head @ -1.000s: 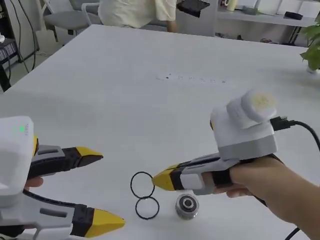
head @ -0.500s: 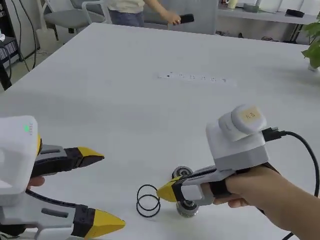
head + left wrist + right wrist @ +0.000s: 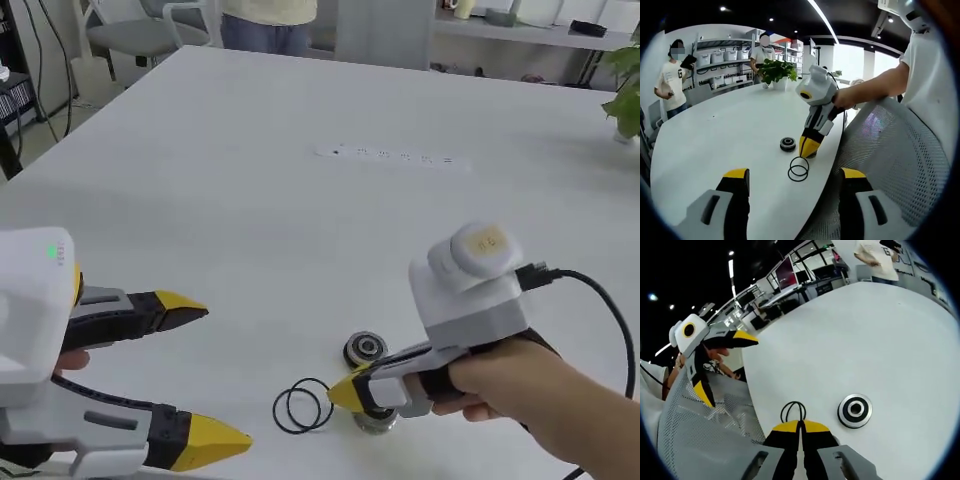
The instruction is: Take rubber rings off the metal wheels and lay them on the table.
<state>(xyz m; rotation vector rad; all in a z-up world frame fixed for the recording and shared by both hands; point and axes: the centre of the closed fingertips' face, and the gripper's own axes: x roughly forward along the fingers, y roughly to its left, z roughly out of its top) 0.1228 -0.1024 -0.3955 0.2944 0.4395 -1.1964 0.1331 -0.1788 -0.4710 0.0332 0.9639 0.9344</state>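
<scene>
Two thin black rubber rings (image 3: 303, 405) lie overlapping on the white table (image 3: 300, 200); the left gripper view shows the same rings (image 3: 798, 170). My right gripper (image 3: 338, 393) is shut, its yellow tip pinching the right edge of one ring (image 3: 793, 410). One metal wheel (image 3: 365, 349) lies flat just beyond it, and a second wheel (image 3: 377, 421) sits partly hidden under the gripper body. My left gripper (image 3: 205, 375) hovers open at the lower left, a hand's width from the rings, holding nothing.
A power strip (image 3: 390, 156) lies mid-table. A potted plant (image 3: 625, 95) stands at the far right edge. A person (image 3: 268, 20) and chairs are beyond the far end. The near table edge runs just below the rings.
The right gripper, still shut, slid toward me and brought one ring onto the other, uncovering the far wheel. The left gripper stayed put. The person at the far end walked left.
</scene>
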